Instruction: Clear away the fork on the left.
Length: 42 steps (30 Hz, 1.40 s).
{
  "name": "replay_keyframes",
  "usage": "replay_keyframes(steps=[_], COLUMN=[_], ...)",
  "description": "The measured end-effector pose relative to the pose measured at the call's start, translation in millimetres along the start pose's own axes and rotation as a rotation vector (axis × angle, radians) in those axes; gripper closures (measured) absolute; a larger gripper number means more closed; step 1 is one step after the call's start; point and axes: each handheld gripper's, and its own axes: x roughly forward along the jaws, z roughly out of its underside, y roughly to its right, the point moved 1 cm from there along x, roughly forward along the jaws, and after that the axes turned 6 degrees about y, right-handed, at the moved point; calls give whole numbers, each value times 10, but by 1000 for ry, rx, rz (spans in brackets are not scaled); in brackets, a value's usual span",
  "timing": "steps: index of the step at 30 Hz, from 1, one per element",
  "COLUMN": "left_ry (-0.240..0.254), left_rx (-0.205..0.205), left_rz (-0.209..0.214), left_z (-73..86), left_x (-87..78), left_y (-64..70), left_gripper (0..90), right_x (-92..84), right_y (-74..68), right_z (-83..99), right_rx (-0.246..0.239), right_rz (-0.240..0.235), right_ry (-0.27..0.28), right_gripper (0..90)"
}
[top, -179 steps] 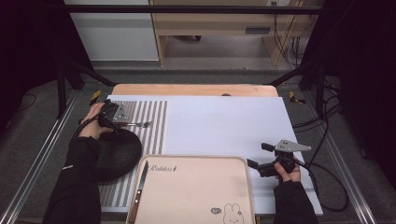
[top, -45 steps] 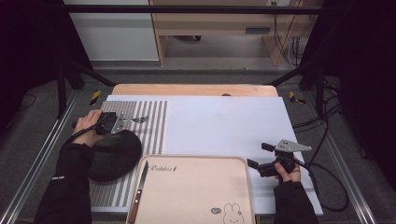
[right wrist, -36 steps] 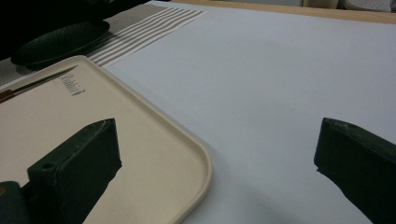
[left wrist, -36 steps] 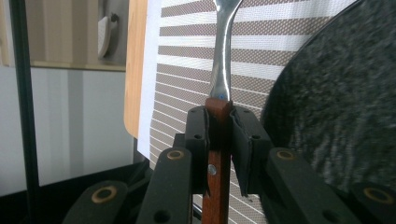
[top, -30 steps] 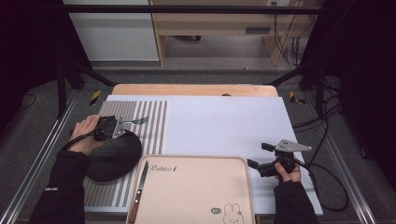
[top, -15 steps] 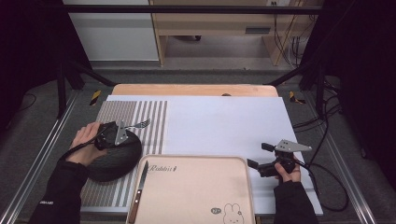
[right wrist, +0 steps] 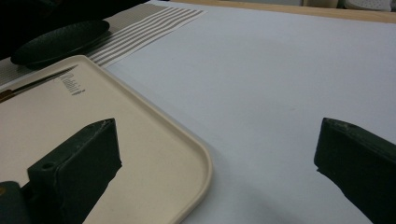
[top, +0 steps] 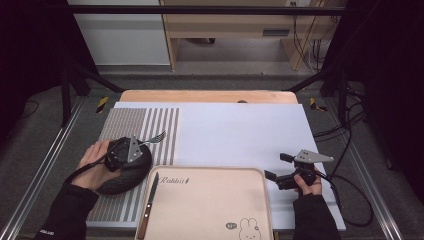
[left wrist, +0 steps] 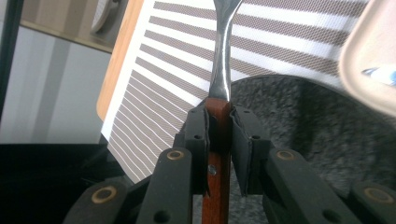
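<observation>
We see a white-covered surface [top: 240, 135] with a grey-striped mat [top: 125, 130], where the left gripper [left wrist: 218, 126] clamps its fingers on the wooden-handled metal fork [left wrist: 222, 70] above the black round plate [top: 125, 175], while the right gripper [top: 277, 167], fingers spread apart, rests beside the beige rectangular tray [top: 210, 200].

Knife [top: 148, 205] on tray [top: 210, 210], plate [top: 125, 172] seemingly touching left.

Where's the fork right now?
The fork is clamped by its wooden handle in the left gripper, held over the black plate at the table's left, tines pointing out over the striped mat.
</observation>
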Motion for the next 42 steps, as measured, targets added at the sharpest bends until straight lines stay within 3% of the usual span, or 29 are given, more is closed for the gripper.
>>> replay_keyframes(steps=[11, 19, 42], left_ry=[-12, 9, 7], left_rx=[-92, -113, -264], left_rz=[38, 48, 73], left_z=[-62, -124, -353], left_x=[-115, -186, -433], left_y=[130, 228, 539], left_gripper=[768, 768, 768], right_x=[-1, -1, -3], right_y=[1, 0, 1], right_z=[-1, -1, -1], right_rx=[-2, -1, -3], right_rz=[0, 1, 1], right_ry=[1, 1, 3], right_gripper=[5, 5, 5])
